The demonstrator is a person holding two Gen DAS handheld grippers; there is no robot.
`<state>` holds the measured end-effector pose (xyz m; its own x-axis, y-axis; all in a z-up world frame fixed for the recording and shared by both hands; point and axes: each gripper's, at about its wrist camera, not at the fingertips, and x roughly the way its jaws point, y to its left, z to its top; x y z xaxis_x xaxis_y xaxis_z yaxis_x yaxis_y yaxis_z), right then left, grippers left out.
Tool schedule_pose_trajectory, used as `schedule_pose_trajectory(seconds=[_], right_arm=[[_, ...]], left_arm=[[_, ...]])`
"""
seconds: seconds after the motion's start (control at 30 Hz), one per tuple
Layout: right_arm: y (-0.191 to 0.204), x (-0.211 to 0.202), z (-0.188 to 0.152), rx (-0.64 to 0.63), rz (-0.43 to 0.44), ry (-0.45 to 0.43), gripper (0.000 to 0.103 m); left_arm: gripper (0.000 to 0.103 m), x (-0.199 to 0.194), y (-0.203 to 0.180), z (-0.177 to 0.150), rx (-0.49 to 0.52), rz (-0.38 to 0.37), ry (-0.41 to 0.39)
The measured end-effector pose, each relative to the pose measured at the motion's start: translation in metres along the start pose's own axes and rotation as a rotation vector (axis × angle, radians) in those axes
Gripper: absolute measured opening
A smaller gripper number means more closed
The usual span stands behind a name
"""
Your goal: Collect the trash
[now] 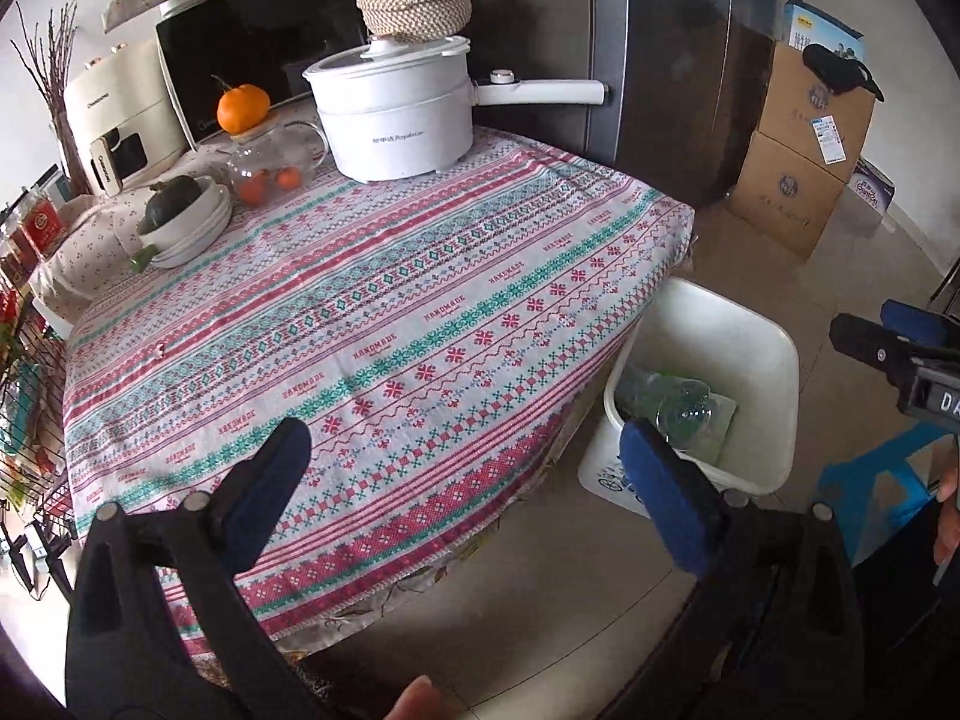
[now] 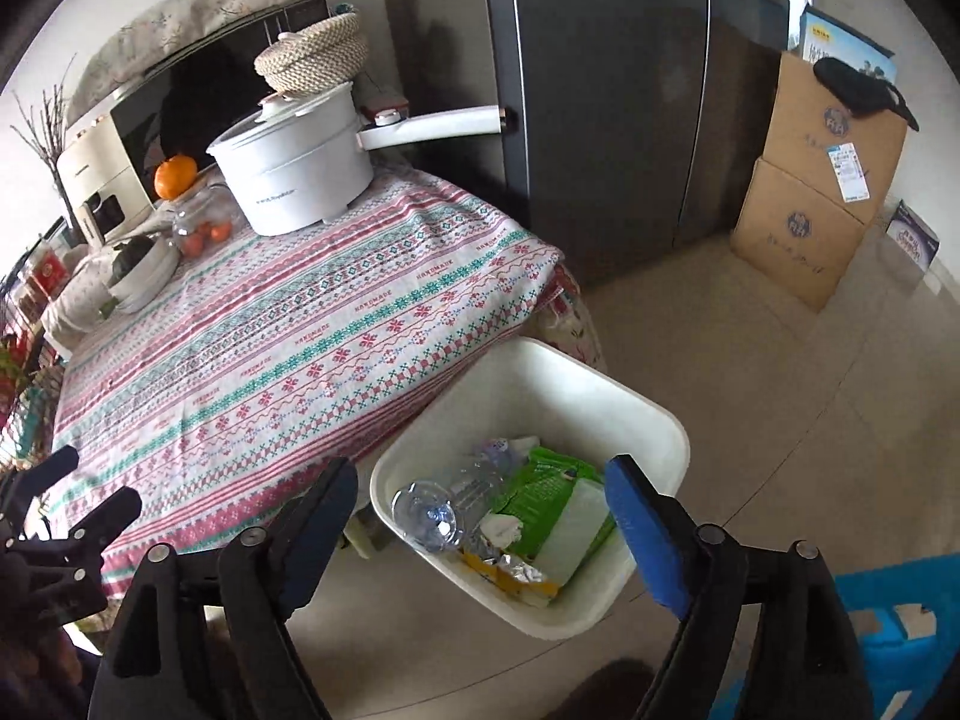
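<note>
A white trash bin (image 2: 660, 420) stands on the floor beside the table's right edge; it also shows in the left wrist view (image 1: 774, 354). Inside lie a clear plastic bottle (image 2: 438, 510), a green wrapper (image 2: 540, 492), a crumpled tissue (image 2: 501, 528) and a yellow foil packet (image 2: 516, 576). My right gripper (image 2: 480, 516) is open and empty, just above the bin. My left gripper (image 1: 468, 474) is open and empty over the table's front right corner. The right gripper shows at the right edge of the left wrist view (image 1: 870, 342).
The table has a patterned cloth (image 1: 390, 312). At its back stand a white electric pot (image 1: 390, 114), a glass teapot with an orange on top (image 1: 270, 162), stacked bowls (image 1: 186, 222) and a microwave (image 1: 252, 42). A dark fridge (image 2: 600, 90), cardboard boxes (image 2: 810, 198) and a blue stool (image 2: 888, 630) are nearby.
</note>
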<state>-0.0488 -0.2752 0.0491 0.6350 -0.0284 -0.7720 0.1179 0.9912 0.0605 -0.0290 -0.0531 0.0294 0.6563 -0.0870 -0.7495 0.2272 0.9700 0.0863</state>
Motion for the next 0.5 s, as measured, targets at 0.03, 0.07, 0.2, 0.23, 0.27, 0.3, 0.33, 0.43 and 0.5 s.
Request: schedule_pose_trajectory(seconds=[0.03,0.07,0.2,0.23,0.27,0.3,0.33,0.43,0.5], right_arm=[[0.005,-0.015,-0.006,-0.015,-0.006,-0.031,0.094],[0.008,-0.03,-0.013,-0.022,-0.016,-0.063,0.098],[0.013,-0.086,-0.042,-0.027,-0.032,-0.17,0.103],[0.015,-0.097,-0.048,-0.033,-0.031,-0.185,0.103],[0.017,-0.106,-0.054,-0.043,-0.028,-0.201,0.103],[0.02,-0.115,-0.056,-0.056,-0.028,-0.214,0.103],[0.023,-0.123,-0.059,-0.069,-0.031,-0.227,0.103],[0.031,-0.144,-0.057,-0.095,-0.05,-0.278,0.103],[0.037,-0.152,-0.058,-0.103,-0.06,-0.299,0.103]], left_arm=[[0.102,-0.013,0.0,-0.002,-0.006,0.015,-0.027],[0.102,-0.025,-0.001,-0.005,-0.014,0.028,-0.05],[0.102,-0.067,0.004,-0.02,-0.071,0.046,-0.112],[0.102,-0.075,0.006,-0.025,-0.087,0.048,-0.123],[0.102,-0.082,0.007,-0.029,-0.101,0.046,-0.128],[0.102,-0.088,0.008,-0.031,-0.114,0.036,-0.128],[0.102,-0.095,0.011,-0.034,-0.136,0.027,-0.136],[0.102,-0.113,0.012,-0.037,-0.146,0.049,-0.187],[0.102,-0.12,0.013,-0.036,-0.149,0.089,-0.221]])
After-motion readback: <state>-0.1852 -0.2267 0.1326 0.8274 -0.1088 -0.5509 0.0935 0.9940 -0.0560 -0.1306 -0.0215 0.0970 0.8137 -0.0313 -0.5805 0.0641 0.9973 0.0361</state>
